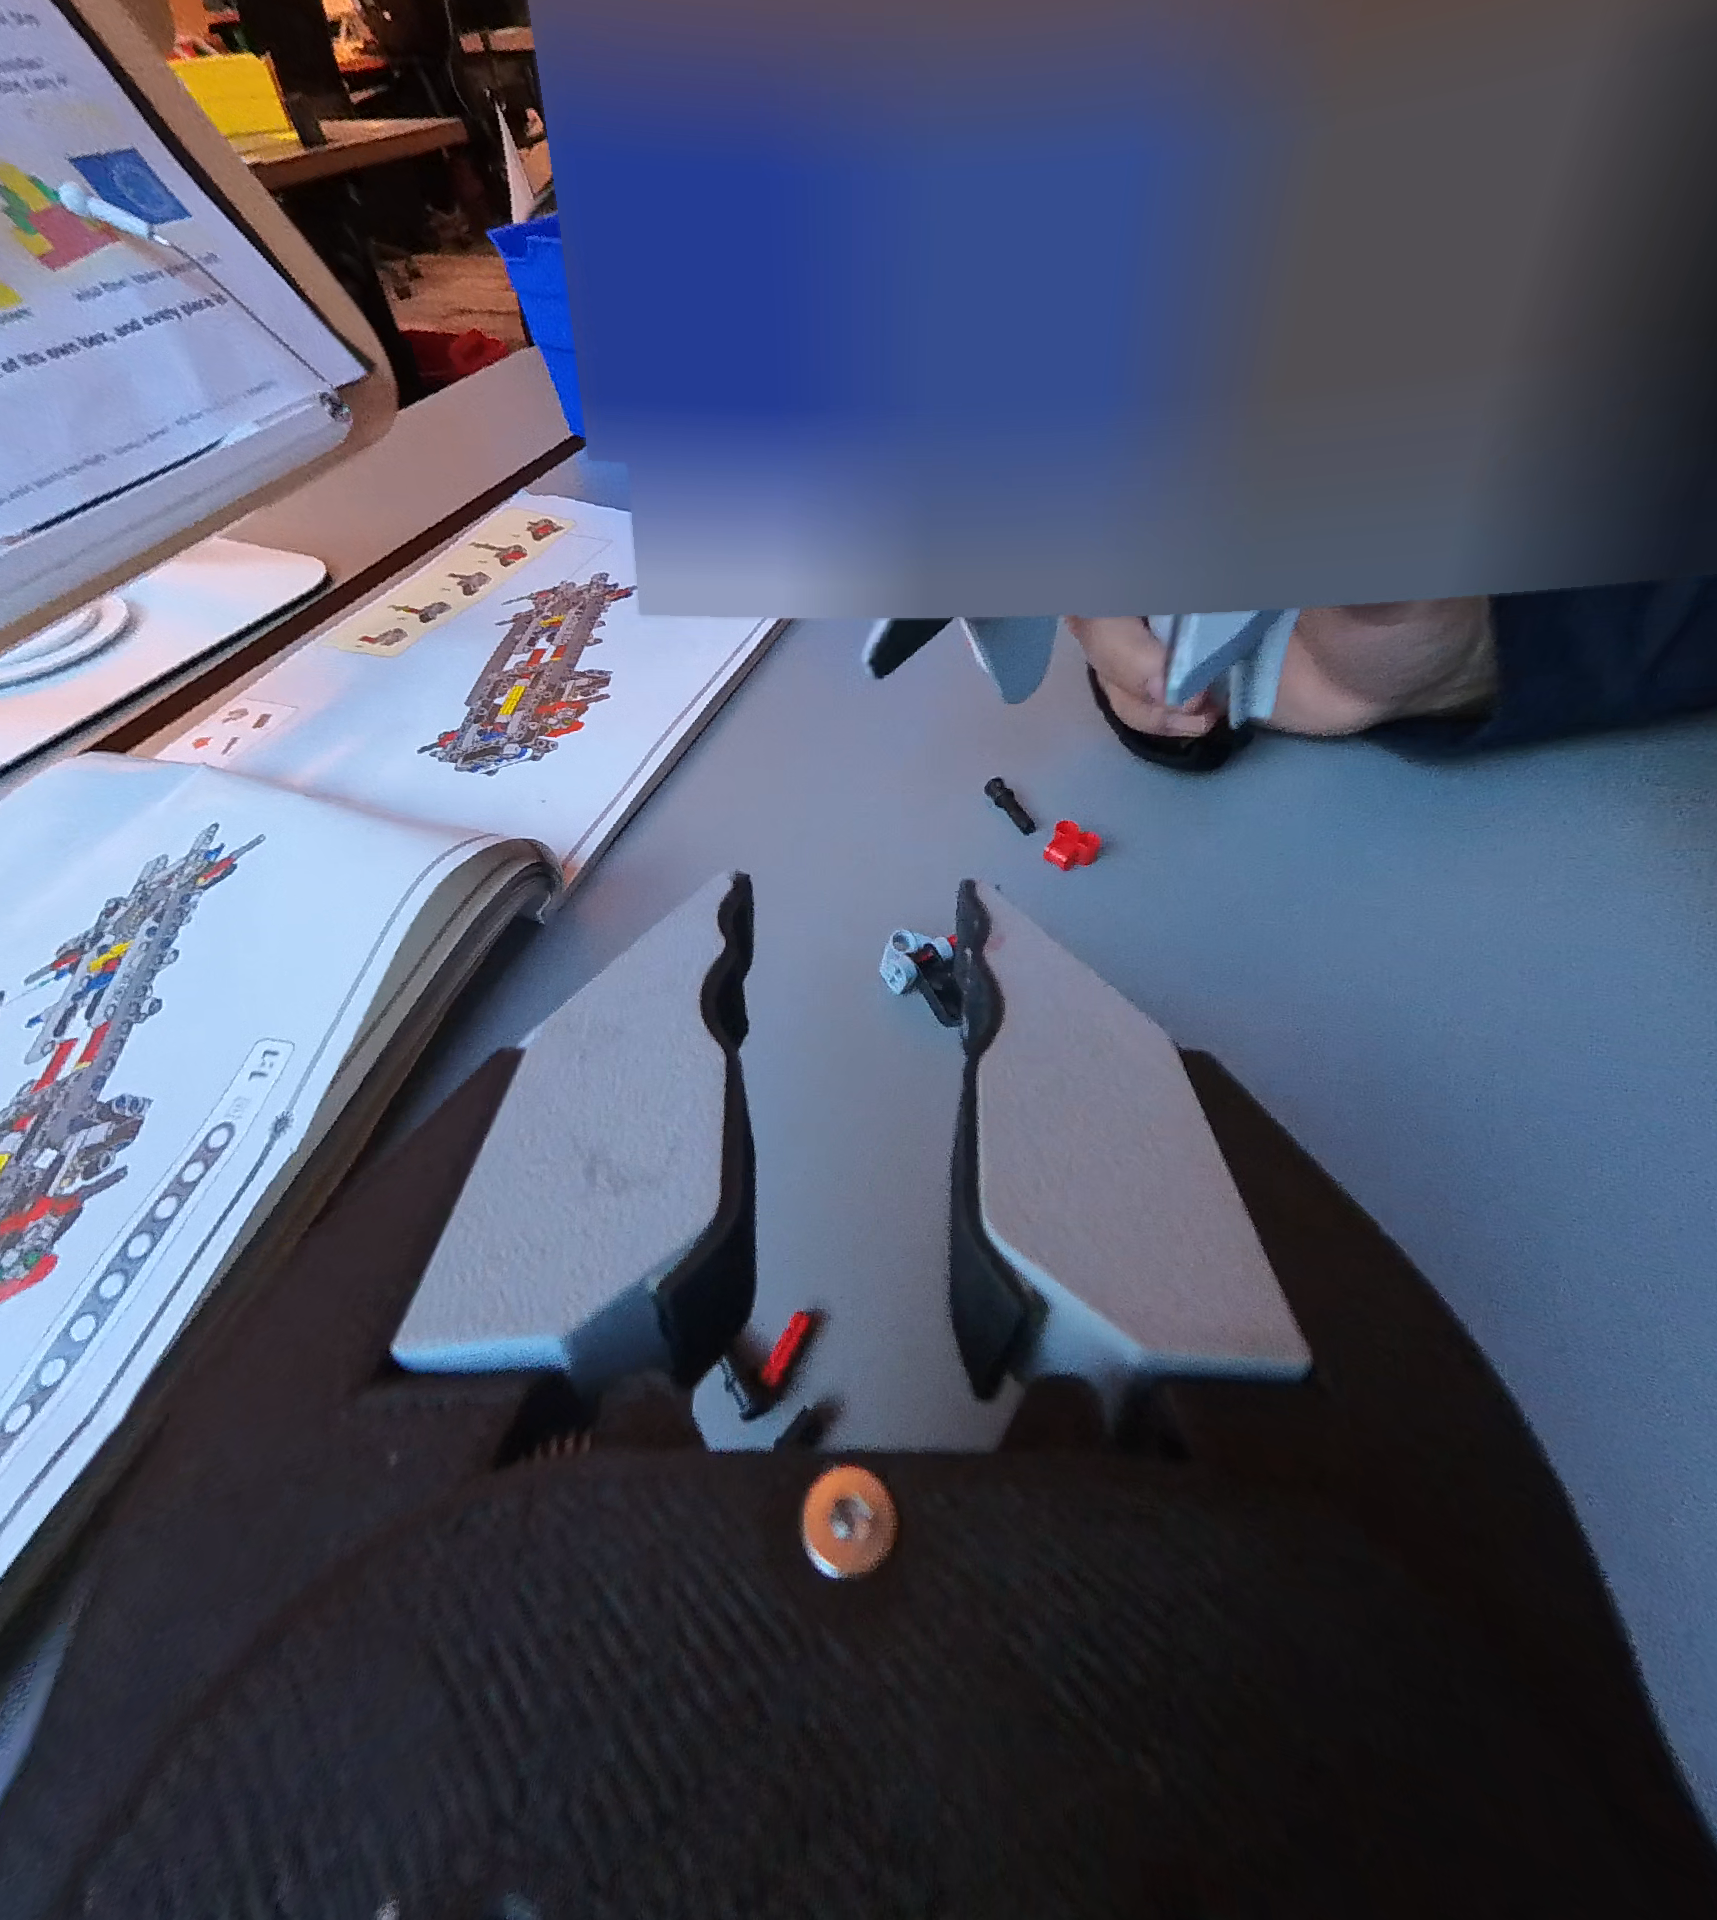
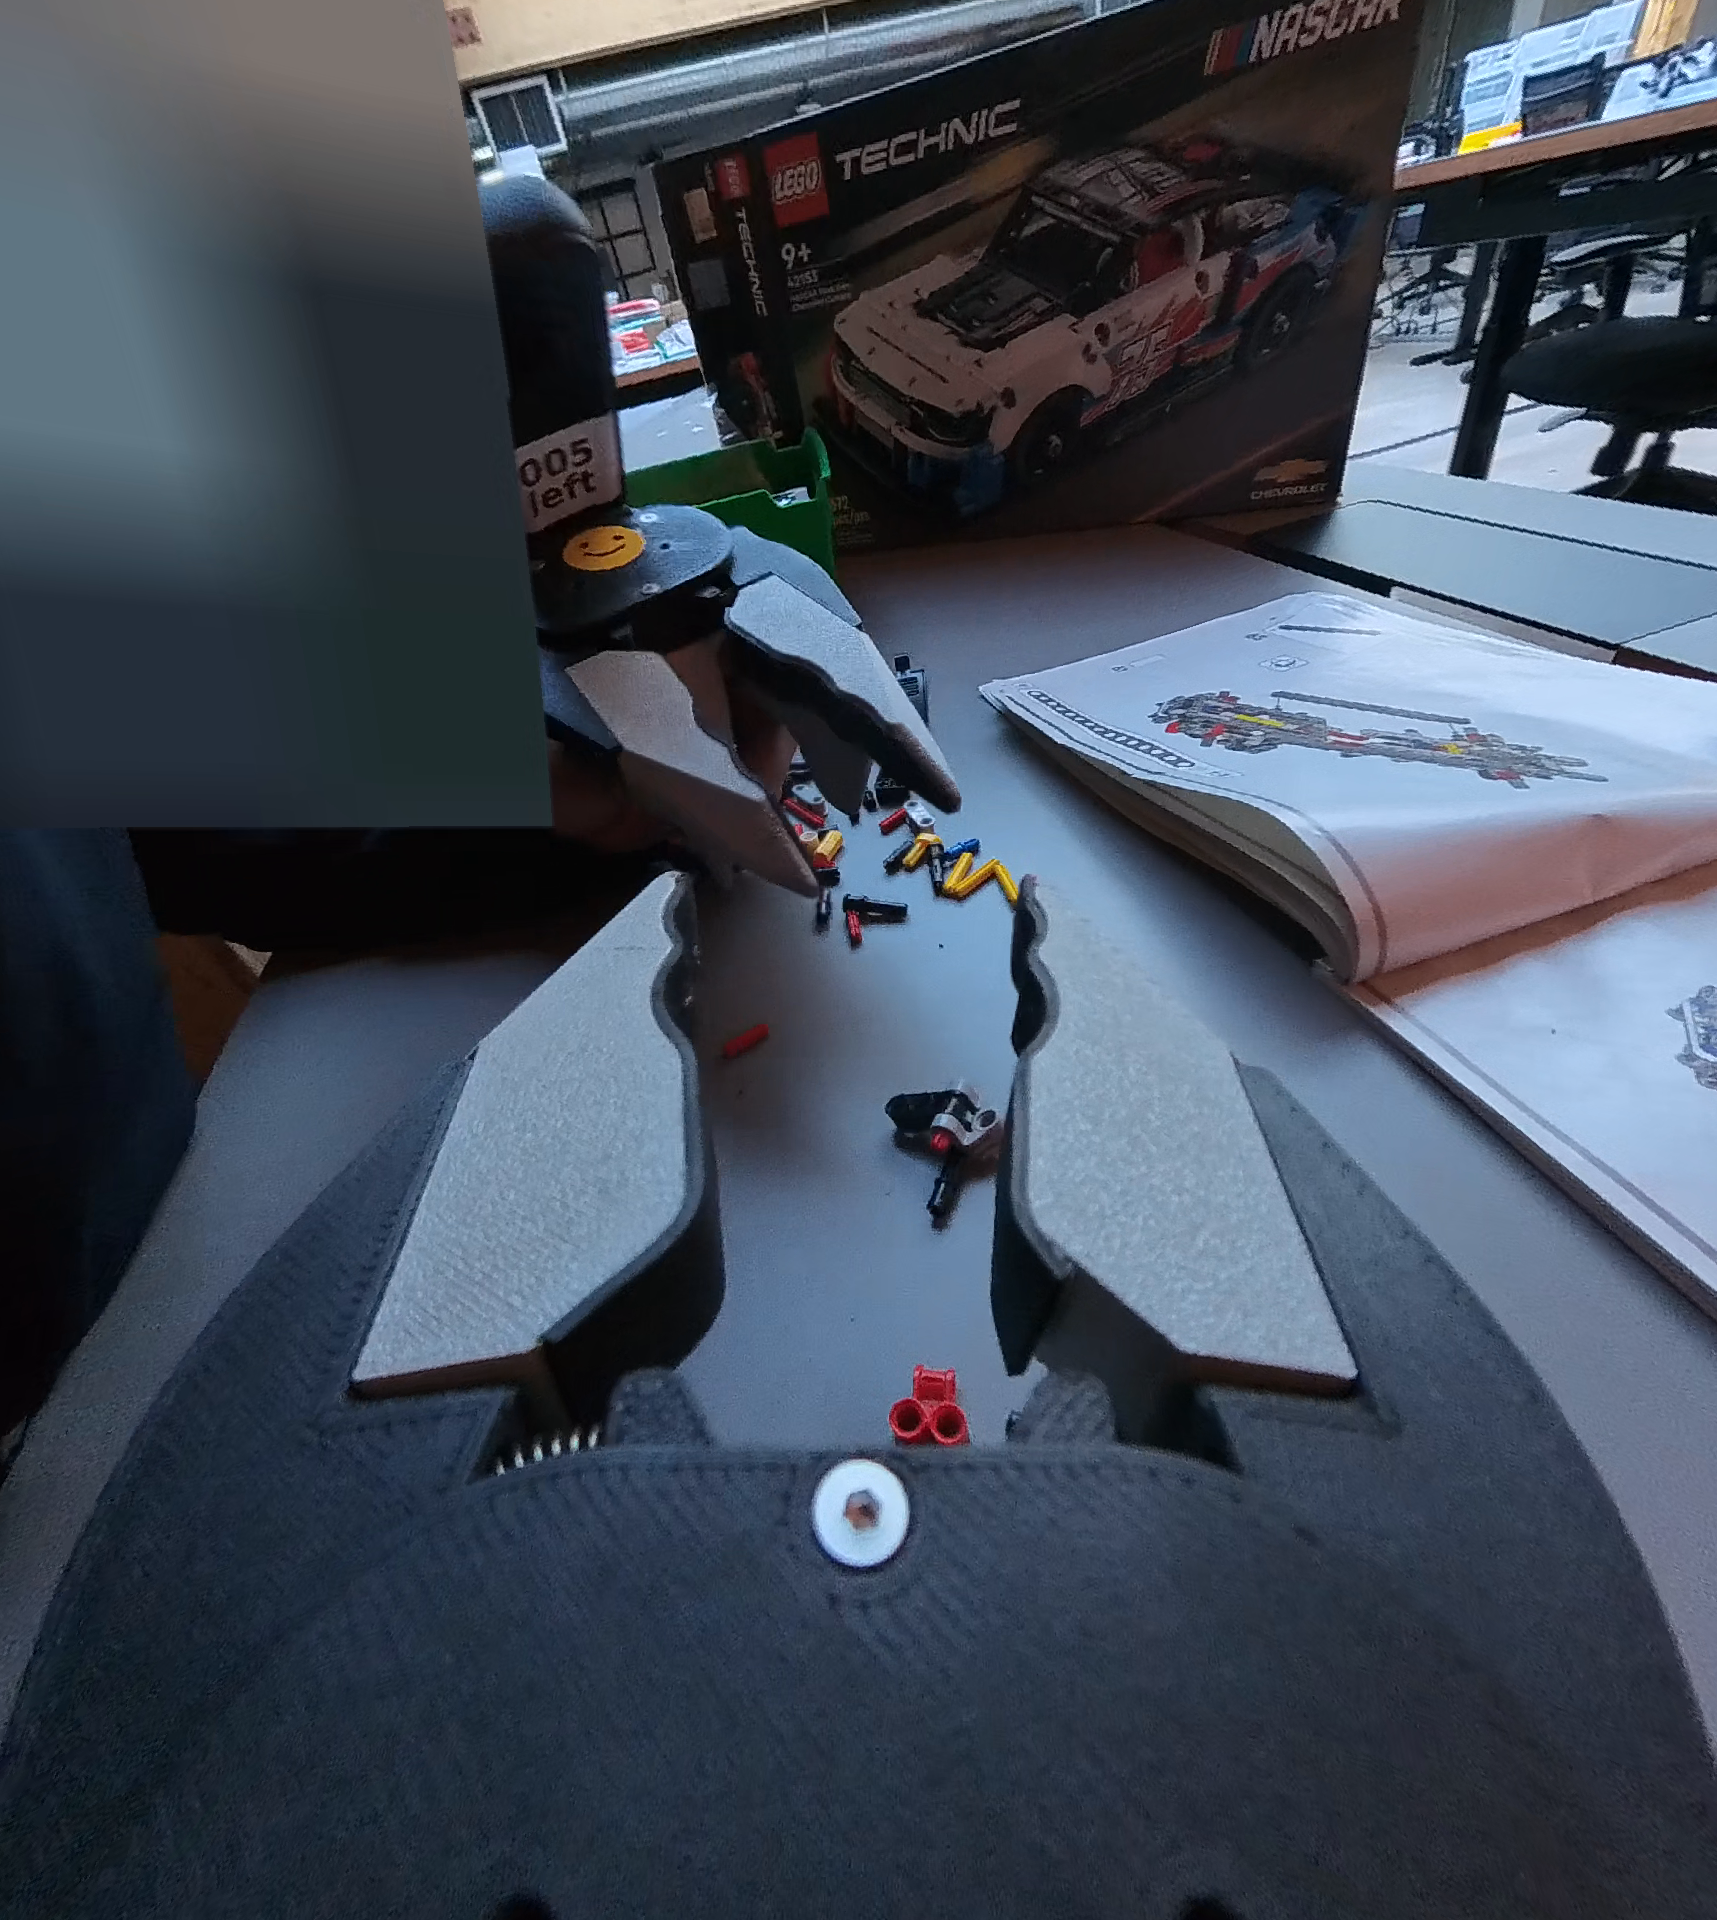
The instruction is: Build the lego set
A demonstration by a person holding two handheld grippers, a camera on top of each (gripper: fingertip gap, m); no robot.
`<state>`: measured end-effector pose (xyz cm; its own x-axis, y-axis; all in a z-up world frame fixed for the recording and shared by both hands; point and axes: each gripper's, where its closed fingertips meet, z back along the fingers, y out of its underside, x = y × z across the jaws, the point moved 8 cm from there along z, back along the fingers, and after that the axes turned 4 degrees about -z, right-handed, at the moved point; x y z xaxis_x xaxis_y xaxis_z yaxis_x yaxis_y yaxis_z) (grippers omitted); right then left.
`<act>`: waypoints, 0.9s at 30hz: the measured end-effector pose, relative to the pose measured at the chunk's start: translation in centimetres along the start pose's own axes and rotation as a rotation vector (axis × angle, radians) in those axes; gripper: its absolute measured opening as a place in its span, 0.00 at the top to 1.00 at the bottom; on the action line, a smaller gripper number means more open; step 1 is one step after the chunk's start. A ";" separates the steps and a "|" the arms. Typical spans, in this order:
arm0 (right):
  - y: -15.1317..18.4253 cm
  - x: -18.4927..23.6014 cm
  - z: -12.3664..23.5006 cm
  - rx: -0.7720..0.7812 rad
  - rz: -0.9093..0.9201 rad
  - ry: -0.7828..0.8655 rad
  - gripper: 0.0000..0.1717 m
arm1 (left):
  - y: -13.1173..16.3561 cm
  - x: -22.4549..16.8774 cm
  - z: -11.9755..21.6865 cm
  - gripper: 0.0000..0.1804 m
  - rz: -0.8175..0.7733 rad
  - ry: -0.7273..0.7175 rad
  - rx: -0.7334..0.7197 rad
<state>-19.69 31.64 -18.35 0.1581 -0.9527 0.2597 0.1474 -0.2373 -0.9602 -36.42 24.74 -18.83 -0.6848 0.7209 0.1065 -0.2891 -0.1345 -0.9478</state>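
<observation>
A red connector (image 2: 927, 1411) lies nearest, on the grey counter (image 2: 1249, 1039) just under the right gripper (image 2: 859, 899), whose jaws stand apart and empty. Farther on, against its right finger, sits a small grey-and-black assembly (image 2: 942, 1117) with a black pin (image 2: 944, 1184) just beside it. The left gripper (image 1: 854, 899) has it beside its right finger, not pinched; its jaws are apart too. It looks light, hard and slippery, likely to skid; its grey block seems the best hold. Loose pins (image 2: 937, 857) lie far off, a booklet (image 2: 1456, 790) to the right.
</observation>
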 end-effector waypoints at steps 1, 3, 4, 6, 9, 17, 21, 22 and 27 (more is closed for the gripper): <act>0.0 0.0 0.1 -0.004 -0.003 -0.006 0.66 | 0.0 0.1 0.1 0.79 0.020 0.003 -0.007; 0.0 0.0 0.3 -0.012 -0.005 -0.001 0.66 | 0.0 0.3 0.2 0.79 0.047 0.010 -0.020; 0.0 0.0 0.5 -0.015 -0.006 -0.001 0.66 | 0.0 0.3 0.2 0.80 0.058 0.012 -0.024; 0.0 0.0 0.6 -0.012 -0.017 -0.004 0.66 | 0.0 0.3 0.2 0.80 0.074 0.015 -0.020; 0.0 0.1 0.7 -0.019 -0.056 -0.029 0.66 | 0.0 -0.1 0.0 0.82 0.072 0.023 -0.016; 0.2 0.0 0.5 -0.002 -0.128 -0.094 0.69 | 0.0 -0.5 -0.3 0.85 0.032 0.013 0.014; 0.1 -0.5 0.6 -0.012 -0.203 -0.143 0.71 | 0.1 -0.5 -0.3 0.85 0.036 0.019 0.015; 0.2 -0.6 0.6 -0.012 -0.222 -0.157 0.71 | 0.1 -0.5 -0.3 0.86 0.038 0.021 0.016; 0.2 -0.9 0.5 -0.012 -0.289 -0.200 0.71 | 0.1 -0.3 -0.4 0.87 0.052 0.031 0.017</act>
<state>-19.30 32.54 -18.75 0.2996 -0.7903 0.5344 0.2024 -0.4948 -0.8451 -35.97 24.76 -19.08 -0.6781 0.7334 0.0475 -0.2651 -0.1838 -0.9465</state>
